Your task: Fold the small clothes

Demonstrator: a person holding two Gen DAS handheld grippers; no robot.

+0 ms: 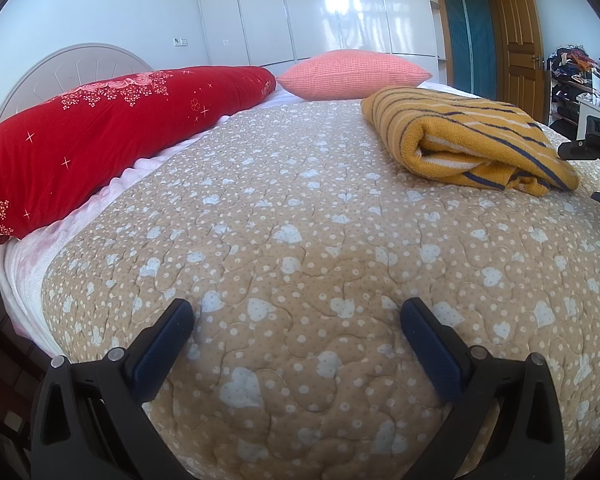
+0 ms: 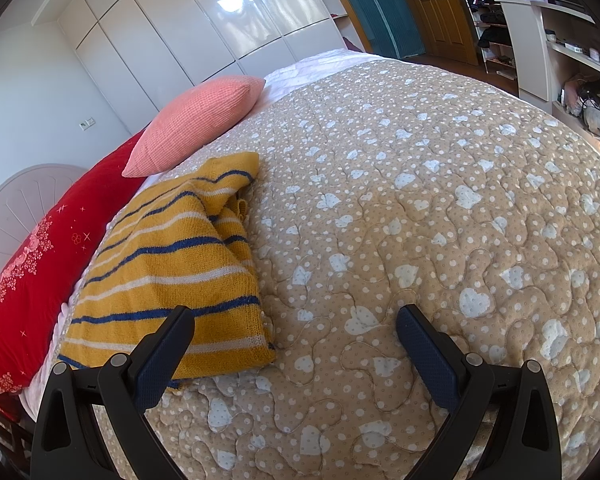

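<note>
Left hand-held gripper (image 1: 298,312): we see its two dark fingers spread wide over the bed cover, with nothing between them.
Right hand-held gripper (image 2: 292,318): we see it spread wide as well and empty; its left finger (image 2: 168,344) overlaps the near corner of the sweater in the picture, though we cannot tell whether it touches the knit.
Sweater (image 1: 472,140): a mustard knit with dark blue and white stripes, folded into a thick bundle. It lies ahead and to the right of the left hand-held gripper, well apart from it; from the right hand-held gripper (image 2: 168,264) it lies just ahead and to the left.
Bed cover (image 1: 300,208): tan quilted cloth with white dots and pale hearts, under both hand-held grippers and under the sweater.
Pink pillow (image 2: 200,124): beyond the sweater, farther from the right hand-held gripper.
Red pillow (image 1: 112,132): long, far to the left of the left hand-held gripper, along the headboard (image 1: 72,68).
Wardrobe (image 1: 316,4): glossy white doors behind the bed.
Shelves (image 2: 572,40): far to the right of the right hand-held gripper, cluttered.
</note>
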